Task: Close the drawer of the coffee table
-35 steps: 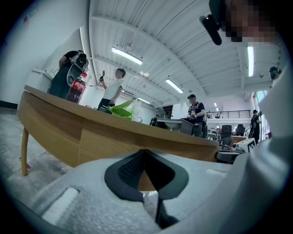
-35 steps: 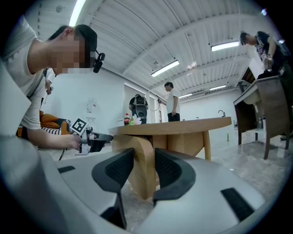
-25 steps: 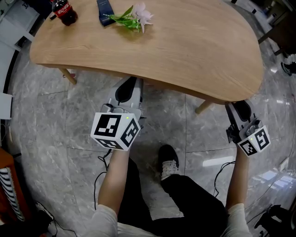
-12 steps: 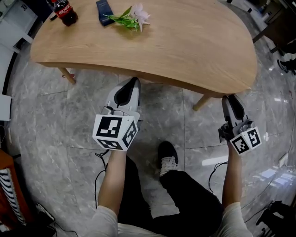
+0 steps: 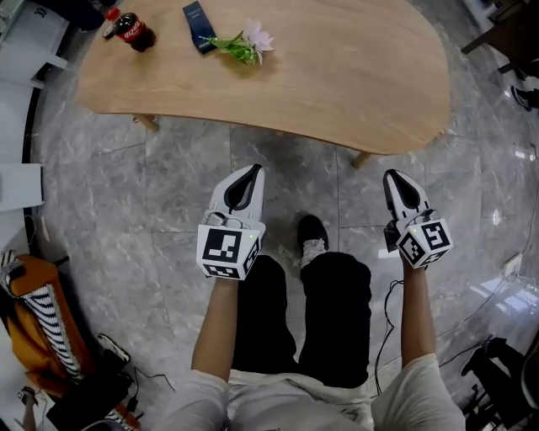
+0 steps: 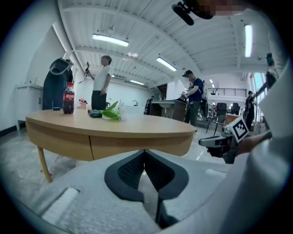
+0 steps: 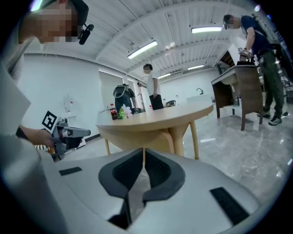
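Note:
The wooden coffee table (image 5: 337, 76) fills the top of the head view. In the left gripper view its apron (image 6: 137, 145) shows a thin vertical seam, and the drawer front lies flush with it. My left gripper (image 5: 256, 169) hangs over the floor, short of the table's front edge, shut with its tips touching and nothing between them (image 6: 144, 151). My right gripper (image 5: 392, 175) is level with it on the right, also clear of the table. Its jaws have just been closing and now meet on nothing (image 7: 143, 150).
A cola bottle (image 5: 135, 32), a dark box (image 5: 200, 15) and a flower sprig (image 5: 244, 44) lie at the table's far left. My legs and a shoe (image 5: 313, 236) are below the grippers. An orange bag (image 5: 38, 311) sits lower left. People (image 6: 101, 82) stand beyond.
Both grippers have drawn back from under the table's front edge toward my body. The right gripper's jaws have gone from apart to together. The table sits farther off.

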A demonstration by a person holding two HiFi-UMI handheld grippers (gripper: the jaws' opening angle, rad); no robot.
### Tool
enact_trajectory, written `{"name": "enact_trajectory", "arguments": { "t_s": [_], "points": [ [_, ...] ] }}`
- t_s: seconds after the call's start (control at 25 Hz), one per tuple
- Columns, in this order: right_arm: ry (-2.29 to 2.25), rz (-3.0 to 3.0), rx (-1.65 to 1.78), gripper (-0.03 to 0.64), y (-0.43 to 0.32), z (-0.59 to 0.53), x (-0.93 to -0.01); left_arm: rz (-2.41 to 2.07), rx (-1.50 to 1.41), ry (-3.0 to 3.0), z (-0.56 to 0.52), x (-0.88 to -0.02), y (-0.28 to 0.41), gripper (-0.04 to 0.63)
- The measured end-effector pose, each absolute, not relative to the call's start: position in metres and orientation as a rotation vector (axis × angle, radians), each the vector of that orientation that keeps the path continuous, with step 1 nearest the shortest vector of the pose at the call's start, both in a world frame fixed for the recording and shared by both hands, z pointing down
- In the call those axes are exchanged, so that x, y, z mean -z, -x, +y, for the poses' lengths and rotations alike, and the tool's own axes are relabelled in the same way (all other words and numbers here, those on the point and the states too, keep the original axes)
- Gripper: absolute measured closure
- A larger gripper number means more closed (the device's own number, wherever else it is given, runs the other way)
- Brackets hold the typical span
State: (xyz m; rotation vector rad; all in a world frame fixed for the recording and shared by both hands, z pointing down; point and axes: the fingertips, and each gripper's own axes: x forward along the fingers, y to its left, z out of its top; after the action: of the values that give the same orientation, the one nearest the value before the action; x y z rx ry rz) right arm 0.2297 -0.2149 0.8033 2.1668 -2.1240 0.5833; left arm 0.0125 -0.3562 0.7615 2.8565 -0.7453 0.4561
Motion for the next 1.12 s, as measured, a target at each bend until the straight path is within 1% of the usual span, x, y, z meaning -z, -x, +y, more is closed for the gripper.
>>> {"name": "enact_trajectory", "arguments": {
  "t_s": [0.12,0.24,0.4,0.56,0.68,0.8,1.12],
  "points": [
    [-2.176,-2.084,-0.708,0.592,-0.208,-0.198,-0.763,-0.766,-0.473,-2.76,-0.338,-0.71,0.008,0.586],
    [-2.182,-2.038,-0.848,0.595,-0.18,-0.17,-0.713,-0.749,-0.526,-2.725,-0.314,-0.639,0.022,0.586],
    [-2.237,-1.979,-0.938,0.598,-0.147,-0.136,-0.639,-0.689,-0.603,-2.734,-0.287,-0.558,0.037,0.586],
    [-2.222,-1.963,-0.923,0.6,-0.108,-0.11,-0.565,-0.666,-0.621,-2.708,-0.251,-0.49,0.066,0.586],
    [-2.25,-1.931,-0.922,0.6,-0.094,-0.084,-0.515,-0.606,-0.566,-2.63,-0.213,-0.447,0.074,0.586],
    [-2.267,-1.911,-0.927,0.601,-0.081,-0.063,-0.471,-0.57,-0.588,-2.623,-0.175,-0.413,0.08,0.586],
    [-2.192,-1.972,-0.933,0.601,-0.016,-0.038,-0.395,-0.564,-0.591,-2.643,-0.123,-0.325,0.113,0.586]
  ]
}}
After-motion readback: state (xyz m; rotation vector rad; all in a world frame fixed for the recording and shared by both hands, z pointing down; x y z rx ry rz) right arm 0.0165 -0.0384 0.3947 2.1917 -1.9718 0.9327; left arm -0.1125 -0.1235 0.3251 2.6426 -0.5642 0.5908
